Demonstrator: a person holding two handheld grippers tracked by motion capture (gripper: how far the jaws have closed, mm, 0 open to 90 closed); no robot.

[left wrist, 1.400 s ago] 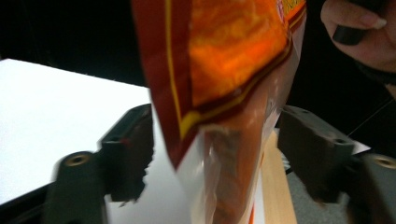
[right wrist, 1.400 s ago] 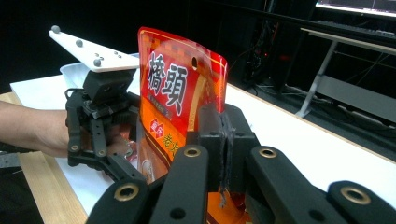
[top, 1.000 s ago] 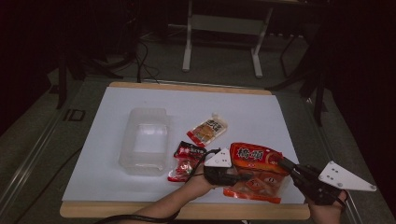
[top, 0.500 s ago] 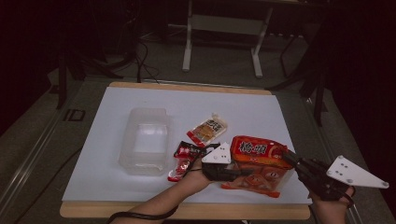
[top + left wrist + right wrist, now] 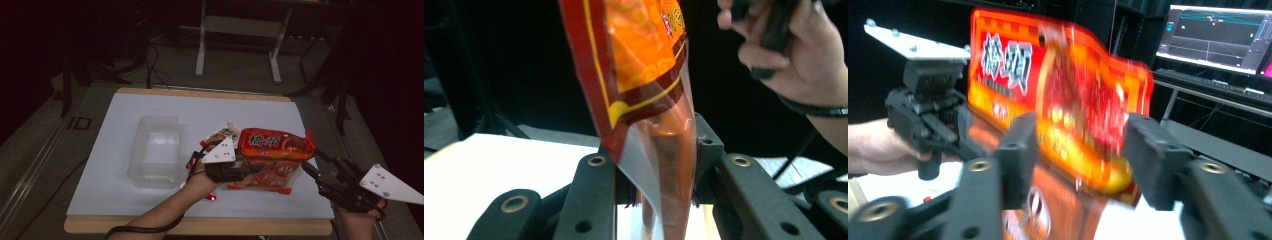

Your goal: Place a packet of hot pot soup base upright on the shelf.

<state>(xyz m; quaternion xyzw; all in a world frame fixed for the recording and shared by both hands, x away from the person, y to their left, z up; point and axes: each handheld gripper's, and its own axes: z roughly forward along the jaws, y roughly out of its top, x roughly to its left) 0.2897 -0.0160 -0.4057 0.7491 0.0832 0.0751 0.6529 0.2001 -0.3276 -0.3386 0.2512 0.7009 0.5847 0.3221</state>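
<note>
An orange-red noodle packet with white characters stands lifted on edge above the white table. My left gripper is shut on its lower clear edge; in the left gripper view the packet rises from between the closed jaws of that gripper. My right gripper is open just right of the packet, apart from it. In the right gripper view the packet is blurred beyond the spread jaws of the right gripper, with the left gripper at left.
A second orange packet lies flat under the lifted one. A clear plastic tub stands at mid-left. A pale snack packet and a small red packet lie beside it. The wooden table edge runs along the front.
The left gripper has raised the top packet off the other one and tipped it upright. The right gripper has drawn back slightly to the right.
</note>
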